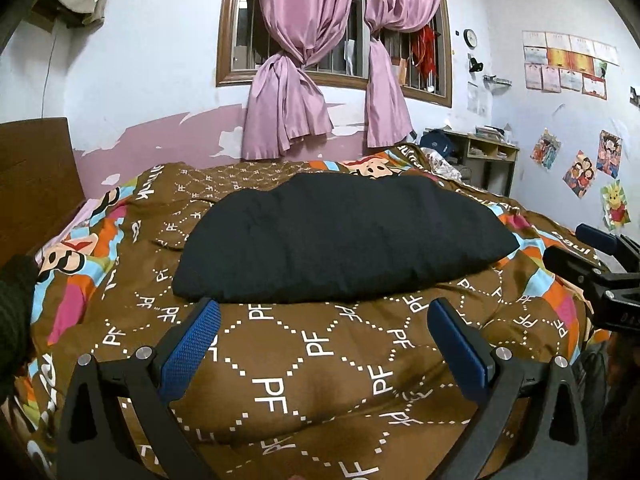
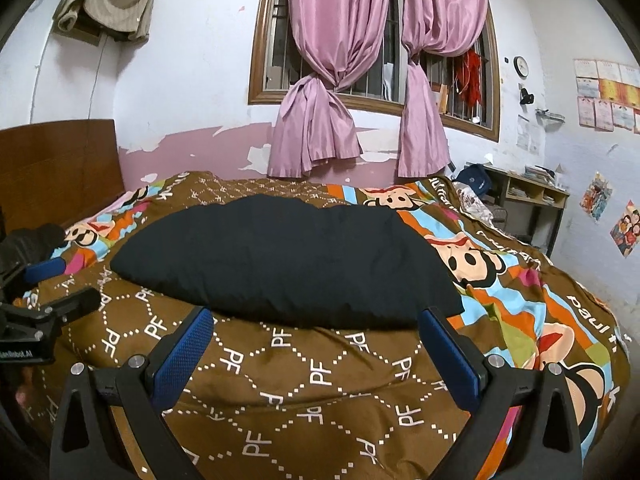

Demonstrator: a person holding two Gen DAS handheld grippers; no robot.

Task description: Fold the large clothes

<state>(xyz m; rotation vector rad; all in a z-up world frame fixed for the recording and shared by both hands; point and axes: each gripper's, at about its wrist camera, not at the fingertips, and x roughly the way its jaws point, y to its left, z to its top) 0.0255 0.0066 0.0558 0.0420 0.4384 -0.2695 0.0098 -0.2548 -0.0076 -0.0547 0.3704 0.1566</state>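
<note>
Bedroom backdrop: bed, window, cluttered right wall.

A brown quilt [image 1: 320,360] printed with white "PF" lettering and cartoon monkey faces covers the bed, with a wooden headboard [image 1: 36,176] at the left. On the far wall, pink curtains [image 1: 320,60] hang knotted in front of a barred, wood-framed window [image 2: 260,80], above peeling pink paint. A beige cloth [image 2: 108,0] is draped high at the far left. At the far right stand a wooden shelf unit [image 2: 532,196] holding papers and a dark blue bag [image 2: 474,180] beside it. The right wall carries a round clock [image 1: 471,38], rows of certificates [image 1: 568,64] and cartoon posters [image 1: 580,172].
</note>
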